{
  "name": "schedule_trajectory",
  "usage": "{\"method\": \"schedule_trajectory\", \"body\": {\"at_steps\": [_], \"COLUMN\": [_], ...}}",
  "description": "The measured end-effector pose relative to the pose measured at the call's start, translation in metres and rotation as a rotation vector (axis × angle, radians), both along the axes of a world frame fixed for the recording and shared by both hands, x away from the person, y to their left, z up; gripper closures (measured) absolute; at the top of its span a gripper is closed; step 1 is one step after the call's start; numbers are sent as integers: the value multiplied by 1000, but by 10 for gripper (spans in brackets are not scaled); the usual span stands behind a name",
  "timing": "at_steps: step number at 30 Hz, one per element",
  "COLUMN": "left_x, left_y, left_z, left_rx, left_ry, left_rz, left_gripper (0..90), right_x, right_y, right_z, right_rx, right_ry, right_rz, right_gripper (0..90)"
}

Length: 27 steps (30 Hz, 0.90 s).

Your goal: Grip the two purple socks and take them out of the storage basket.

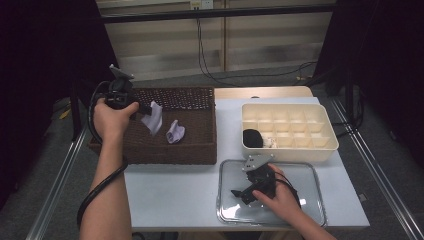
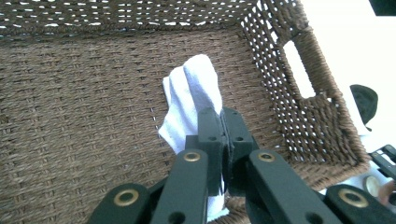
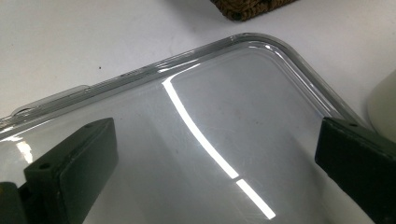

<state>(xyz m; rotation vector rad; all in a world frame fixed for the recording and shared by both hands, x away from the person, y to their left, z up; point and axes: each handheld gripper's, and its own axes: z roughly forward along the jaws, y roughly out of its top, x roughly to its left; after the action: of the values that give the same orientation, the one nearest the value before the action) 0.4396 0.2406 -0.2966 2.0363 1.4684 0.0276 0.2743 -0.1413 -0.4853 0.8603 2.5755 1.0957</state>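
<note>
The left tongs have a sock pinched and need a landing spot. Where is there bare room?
Free: the divider box except its near-left cells, and the table between basket and clear tray. Crowded: the tray's middle, under the right tongs.

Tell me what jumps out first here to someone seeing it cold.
The left gripper, shut on a pale lavender sock, holds it above the dark brown woven basket at table left, where a second pale sock lies. At front right, the right gripper hovers open over a clear glass tray.

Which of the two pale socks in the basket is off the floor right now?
The whiter sock, pinched in the left tool and hanging; the lilac sock lies on the wicker basket floor.
</note>
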Motion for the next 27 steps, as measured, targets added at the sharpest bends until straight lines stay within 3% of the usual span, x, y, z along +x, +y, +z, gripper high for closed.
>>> {"method": "schedule_trajectory", "body": {"at_steps": [12, 23, 27], "left_x": [-22, -39, -45], "left_y": [0, -7, -9], "left_z": [12, 18, 19], "left_rx": [-37, -14, -31], "left_ry": [-4, 2, -4], "left_rz": [-38, -101, -105], "left_gripper": [881, 881, 881], "right_x": [0, 0, 0], "right_y": [0, 0, 0], "right_z": [0, 0, 0], "right_rx": [0, -1, -1], "right_ry": [2, 0, 2], "right_rz": [-1, 0, -1], "right_gripper": [0, 0, 0]}}
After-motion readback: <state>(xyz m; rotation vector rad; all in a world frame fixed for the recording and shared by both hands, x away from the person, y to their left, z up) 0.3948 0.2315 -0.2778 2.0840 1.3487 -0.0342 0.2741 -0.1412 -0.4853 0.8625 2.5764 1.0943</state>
